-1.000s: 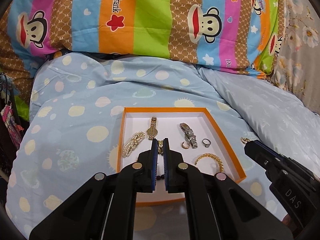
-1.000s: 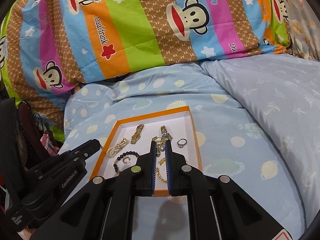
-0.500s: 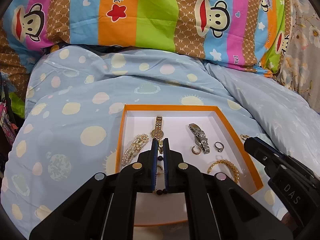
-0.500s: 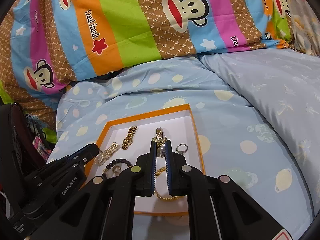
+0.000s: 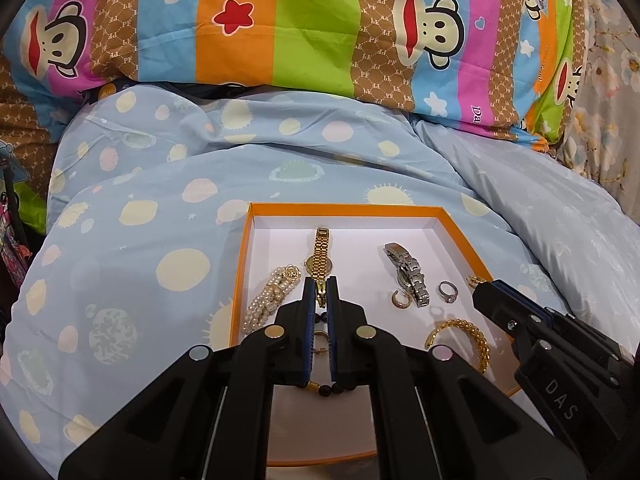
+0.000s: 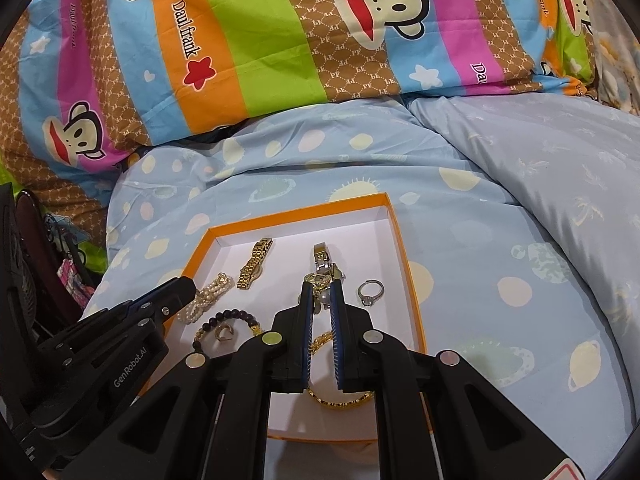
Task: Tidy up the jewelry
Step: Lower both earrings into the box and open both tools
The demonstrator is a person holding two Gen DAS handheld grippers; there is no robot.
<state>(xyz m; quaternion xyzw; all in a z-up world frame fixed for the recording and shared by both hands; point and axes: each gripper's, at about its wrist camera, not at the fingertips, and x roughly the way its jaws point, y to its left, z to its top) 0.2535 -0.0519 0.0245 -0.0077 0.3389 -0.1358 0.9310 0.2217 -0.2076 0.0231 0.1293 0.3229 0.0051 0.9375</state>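
Observation:
An orange-rimmed white tray lies on the blue duvet and holds a gold watch, a silver watch, a pearl bracelet, a gold bangle, a silver ring and a dark bead bracelet. My left gripper is shut and empty above the gold watch's near end. My right gripper is shut on a small gold pearl earring, held over the silver watch. In the left wrist view the right gripper shows at the tray's right rim.
A striped monkey-print pillow lies behind the tray. A pale blue quilt rises at the right. Dark bags and clutter sit off the bed's left edge.
Both grippers have moved forward and lower over the tray, which now looks larger. The right gripper has carried the earring over the silver watch.

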